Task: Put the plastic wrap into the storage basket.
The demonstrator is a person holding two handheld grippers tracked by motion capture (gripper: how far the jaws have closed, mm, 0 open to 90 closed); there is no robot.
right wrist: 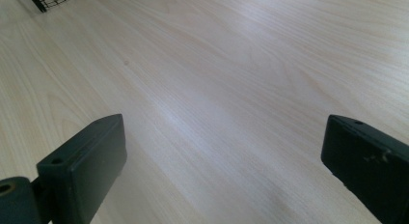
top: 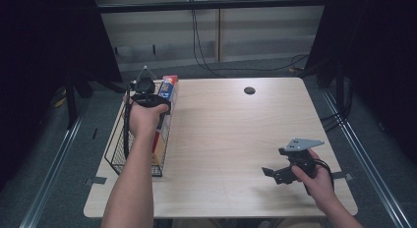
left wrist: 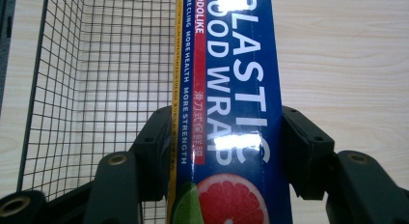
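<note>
Between left gripper (left wrist: 226, 151) jaws: plastic wrap box (left wrist: 231, 89) | high view: wire basket (top: 118, 154) below

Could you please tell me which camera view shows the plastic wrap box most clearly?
The left gripper view: the plastic wrap box is close, lettering readable, clamped between the jaws. The high view shows it small, partly behind the left hand, at the wire basket.

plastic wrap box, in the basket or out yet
Not fully in: the plastic wrap box sits at the wire basket wall, clamped in the left claw.
</note>
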